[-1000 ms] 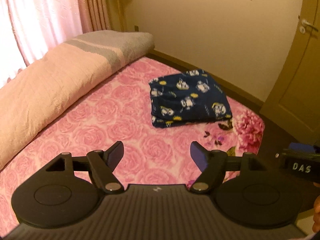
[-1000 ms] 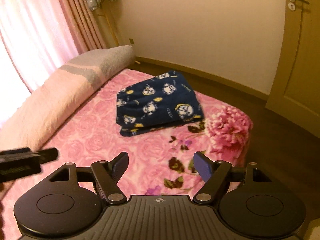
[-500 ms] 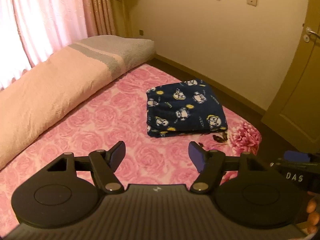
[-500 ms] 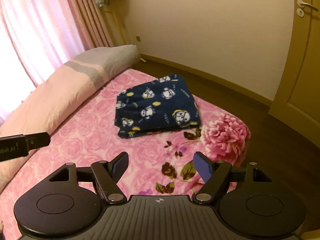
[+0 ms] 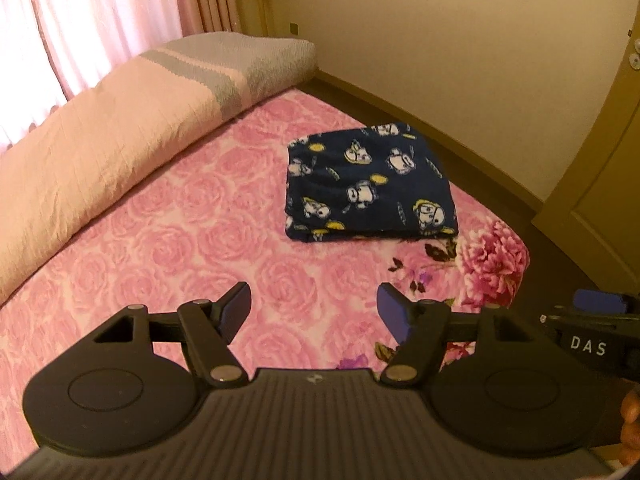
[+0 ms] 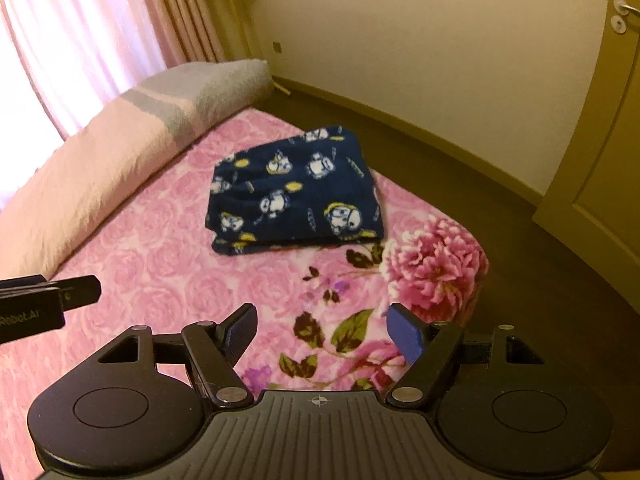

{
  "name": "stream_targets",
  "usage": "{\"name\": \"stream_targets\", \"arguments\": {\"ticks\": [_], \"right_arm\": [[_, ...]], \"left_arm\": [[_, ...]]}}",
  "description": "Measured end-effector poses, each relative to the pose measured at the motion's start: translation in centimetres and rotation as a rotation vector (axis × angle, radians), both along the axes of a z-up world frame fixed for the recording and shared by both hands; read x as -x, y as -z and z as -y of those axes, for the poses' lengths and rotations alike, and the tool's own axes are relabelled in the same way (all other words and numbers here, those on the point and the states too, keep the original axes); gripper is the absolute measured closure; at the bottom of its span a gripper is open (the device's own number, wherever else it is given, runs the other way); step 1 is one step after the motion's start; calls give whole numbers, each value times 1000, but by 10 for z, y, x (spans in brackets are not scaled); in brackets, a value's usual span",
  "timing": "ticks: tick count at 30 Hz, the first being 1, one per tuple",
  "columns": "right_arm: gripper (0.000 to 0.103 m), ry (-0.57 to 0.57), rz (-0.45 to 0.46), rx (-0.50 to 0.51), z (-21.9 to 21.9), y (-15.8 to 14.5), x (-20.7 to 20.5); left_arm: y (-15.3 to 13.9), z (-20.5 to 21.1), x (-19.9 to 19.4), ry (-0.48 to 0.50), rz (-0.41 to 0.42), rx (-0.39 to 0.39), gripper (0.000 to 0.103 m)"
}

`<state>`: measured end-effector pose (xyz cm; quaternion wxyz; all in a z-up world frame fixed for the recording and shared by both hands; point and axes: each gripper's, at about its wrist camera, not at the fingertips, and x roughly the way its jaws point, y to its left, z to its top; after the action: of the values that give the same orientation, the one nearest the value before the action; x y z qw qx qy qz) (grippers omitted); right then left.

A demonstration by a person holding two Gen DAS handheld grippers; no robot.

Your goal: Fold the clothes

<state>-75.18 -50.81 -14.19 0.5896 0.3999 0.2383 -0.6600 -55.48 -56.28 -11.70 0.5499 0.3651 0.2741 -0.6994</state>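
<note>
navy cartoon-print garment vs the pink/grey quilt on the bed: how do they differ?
Colour: the navy garment is dark blue with white and yellow cartoon figures; the quilt is plain pale pink with a grey end and stripe.
Shape: the garment is folded into a flat, compact rectangle; the quilt is a long, bulky roll.
Place: the garment sits near the bed's corner by the big printed flower; the quilt runs along the curtain side.
Shared: both rest on the pink rose bedspread, untouched.

Bare pink rose-patterned bedspread (image 5: 168,240) lies open before my jaws; folded navy cartoon-print fleece garment (image 5: 368,188) beyond; long peach quilted bolster (image 5: 100,148) walls the left.
</note>
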Motion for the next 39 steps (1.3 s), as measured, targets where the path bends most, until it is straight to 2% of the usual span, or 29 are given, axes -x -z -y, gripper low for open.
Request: {"name": "stream_targets", "arguments": {"ticks": [6, 27, 39], "right_arm": [[28, 1, -7, -46, 13, 7, 5], [28, 9, -6, -104, 49, 18, 12], [28, 7, -11, -131, 66, 28, 16]], "left_arm": [[8, 6, 5, -6, 7, -19, 37], [26, 38, 19, 32, 24, -74, 37], [37, 54, 20, 21, 24, -99, 37]]}}
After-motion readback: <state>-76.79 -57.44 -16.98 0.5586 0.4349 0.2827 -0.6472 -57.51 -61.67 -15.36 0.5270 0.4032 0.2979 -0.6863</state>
